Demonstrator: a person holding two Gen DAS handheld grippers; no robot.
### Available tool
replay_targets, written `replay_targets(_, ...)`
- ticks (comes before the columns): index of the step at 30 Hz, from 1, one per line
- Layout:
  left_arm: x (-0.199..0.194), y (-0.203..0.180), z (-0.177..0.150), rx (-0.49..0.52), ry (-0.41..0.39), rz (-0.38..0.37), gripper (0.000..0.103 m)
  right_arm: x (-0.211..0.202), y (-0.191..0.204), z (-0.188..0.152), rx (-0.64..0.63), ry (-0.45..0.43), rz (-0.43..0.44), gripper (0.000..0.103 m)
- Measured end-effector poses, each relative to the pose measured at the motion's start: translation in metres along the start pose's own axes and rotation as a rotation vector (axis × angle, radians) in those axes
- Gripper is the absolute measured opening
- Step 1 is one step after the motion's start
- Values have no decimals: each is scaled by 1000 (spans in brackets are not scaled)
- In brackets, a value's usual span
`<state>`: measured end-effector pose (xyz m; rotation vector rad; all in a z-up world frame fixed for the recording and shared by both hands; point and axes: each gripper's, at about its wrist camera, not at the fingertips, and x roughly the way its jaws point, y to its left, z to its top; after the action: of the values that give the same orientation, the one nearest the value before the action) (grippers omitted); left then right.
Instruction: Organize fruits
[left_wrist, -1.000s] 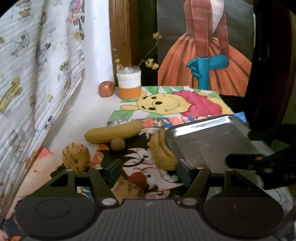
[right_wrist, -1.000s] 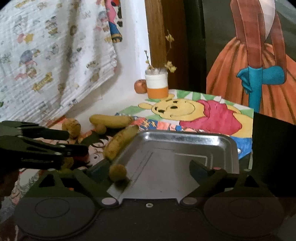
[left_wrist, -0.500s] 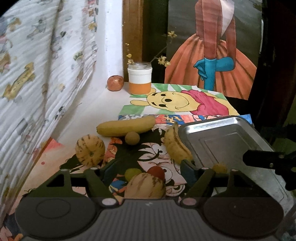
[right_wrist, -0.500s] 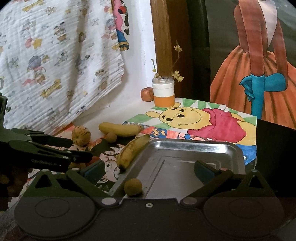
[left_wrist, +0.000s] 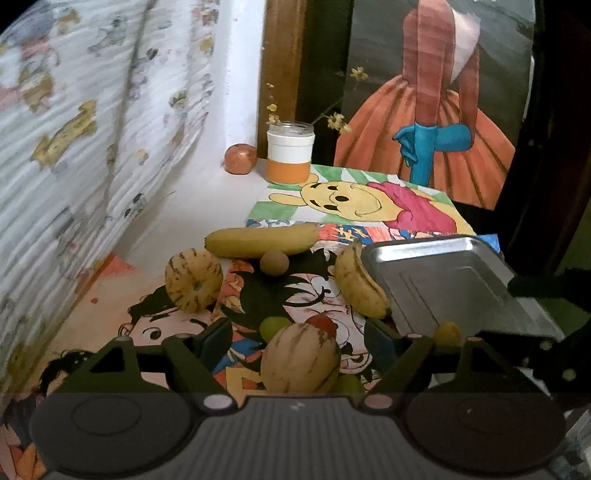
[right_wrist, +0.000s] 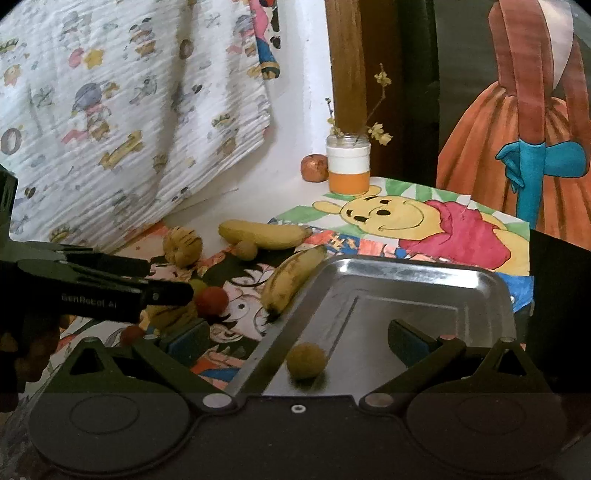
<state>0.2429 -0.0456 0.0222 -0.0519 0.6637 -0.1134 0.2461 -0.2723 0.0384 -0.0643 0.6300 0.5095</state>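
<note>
A steel tray (left_wrist: 454, 280) (right_wrist: 413, 291) lies at the right of the table with one small round yellow fruit (right_wrist: 306, 360) (left_wrist: 447, 333) in its near corner. Two bananas (left_wrist: 260, 240) (left_wrist: 356, 282), two striped melons (left_wrist: 193, 279) (left_wrist: 300, 360), a brown ball fruit (left_wrist: 274, 263), a green grape (left_wrist: 274, 326) and a red fruit (left_wrist: 321, 325) lie on the cartoon mat. My left gripper (left_wrist: 299, 341) is open, with the near melon between its fingers. My right gripper (right_wrist: 299, 338) is open above the tray's near edge, empty.
A white and orange jar (left_wrist: 290, 152) with dried flowers and an apple (left_wrist: 241, 158) stand at the back by the wall. A printed cloth (left_wrist: 92, 129) hangs along the left. A dark chair edge (right_wrist: 557, 314) is at the right.
My left gripper has pulled back and up, so more fruit shows, with the near melon now between its fingers. My right gripper has also drawn back from the tray.
</note>
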Motion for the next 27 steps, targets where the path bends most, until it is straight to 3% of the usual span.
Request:
replay_targets(21, -68, 45, -43, -124, -17, 34, 102, -19, 71, -28, -12, 119, 19, 102)
replay_targets(27, -82, 59, -58, -137, 2, 44, 103, -23, 93, -37, -37, 154, 26, 102)
